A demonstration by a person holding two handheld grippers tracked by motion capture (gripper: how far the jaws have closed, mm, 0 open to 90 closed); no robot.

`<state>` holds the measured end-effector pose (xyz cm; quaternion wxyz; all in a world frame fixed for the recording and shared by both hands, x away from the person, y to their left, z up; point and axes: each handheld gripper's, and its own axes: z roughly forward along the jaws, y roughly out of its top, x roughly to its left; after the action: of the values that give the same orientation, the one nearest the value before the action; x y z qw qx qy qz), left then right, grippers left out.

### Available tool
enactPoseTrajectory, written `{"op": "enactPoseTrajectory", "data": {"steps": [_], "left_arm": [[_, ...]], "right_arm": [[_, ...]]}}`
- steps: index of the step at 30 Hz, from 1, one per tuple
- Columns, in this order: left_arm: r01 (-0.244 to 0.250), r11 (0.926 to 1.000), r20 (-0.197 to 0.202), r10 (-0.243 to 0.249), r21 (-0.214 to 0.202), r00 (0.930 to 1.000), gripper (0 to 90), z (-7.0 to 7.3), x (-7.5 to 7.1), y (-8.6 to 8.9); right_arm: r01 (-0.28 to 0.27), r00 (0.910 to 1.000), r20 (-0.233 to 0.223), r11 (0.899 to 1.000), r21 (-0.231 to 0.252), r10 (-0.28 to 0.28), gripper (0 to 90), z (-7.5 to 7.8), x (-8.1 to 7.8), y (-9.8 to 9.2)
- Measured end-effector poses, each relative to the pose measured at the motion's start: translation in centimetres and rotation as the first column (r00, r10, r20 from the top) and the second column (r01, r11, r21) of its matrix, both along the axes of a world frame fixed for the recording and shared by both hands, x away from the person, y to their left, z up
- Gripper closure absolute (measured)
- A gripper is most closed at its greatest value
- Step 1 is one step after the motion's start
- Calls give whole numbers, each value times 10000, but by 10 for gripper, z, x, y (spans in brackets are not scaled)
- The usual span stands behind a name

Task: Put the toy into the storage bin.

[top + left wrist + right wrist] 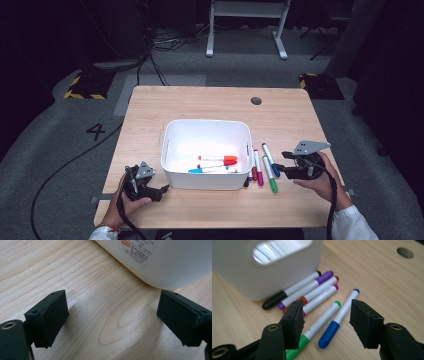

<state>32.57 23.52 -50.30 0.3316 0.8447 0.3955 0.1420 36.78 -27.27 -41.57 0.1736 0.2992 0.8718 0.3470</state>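
A white bin (205,181) stands mid-table with a red-capped marker (217,159) and a blue-capped marker (210,170) lying inside. Several markers lie on the wood just right of it, among them a blue one (271,160) and a green one (270,175). My right gripper (281,164) is open beside them. In the right gripper view its jaws (327,312) stand apart low over the blue marker (338,320) and the green marker (317,326), gripping nothing. My left gripper (162,191) rests open at the bin's front left corner (162,262), with bare wood between its jaws (115,312).
Black, purple, orange and magenta markers (307,290) lie bunched against the bin's wall (249,277). A round cable hole (256,100) sits in the far part of the wooden table (150,110). Cables trail from both grippers off the near edge.
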Motion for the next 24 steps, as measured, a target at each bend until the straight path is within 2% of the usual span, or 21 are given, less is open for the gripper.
{"op": "enactPoseTrajectory", "data": {"steps": [3,8,13,17,24], "left_arm": [[0,10000,1,0,-1,10000,102,0,0,0],[5,10000,-6,-5,23,10000,102,0,0,0],[6,10000,-7,-6,24,10000,102,0,0,0],[4,10000,-4,-4,23,10000,102,0,0,0],[3,10000,-1,-3,22,10000,102,0,0,0]], "right_arm": [[231,9992,-314,9994,-256,-239,450,-17,4,-4],[563,9957,-732,9983,-169,-574,452,-37,12,-9],[734,9910,-1125,9973,71,-722,493,-47,19,-11],[967,9865,-1327,9953,-20,-961,504,-55,25,-11],[1397,9804,-1371,9899,-243,-1417,542,-63,31,-9]]}}
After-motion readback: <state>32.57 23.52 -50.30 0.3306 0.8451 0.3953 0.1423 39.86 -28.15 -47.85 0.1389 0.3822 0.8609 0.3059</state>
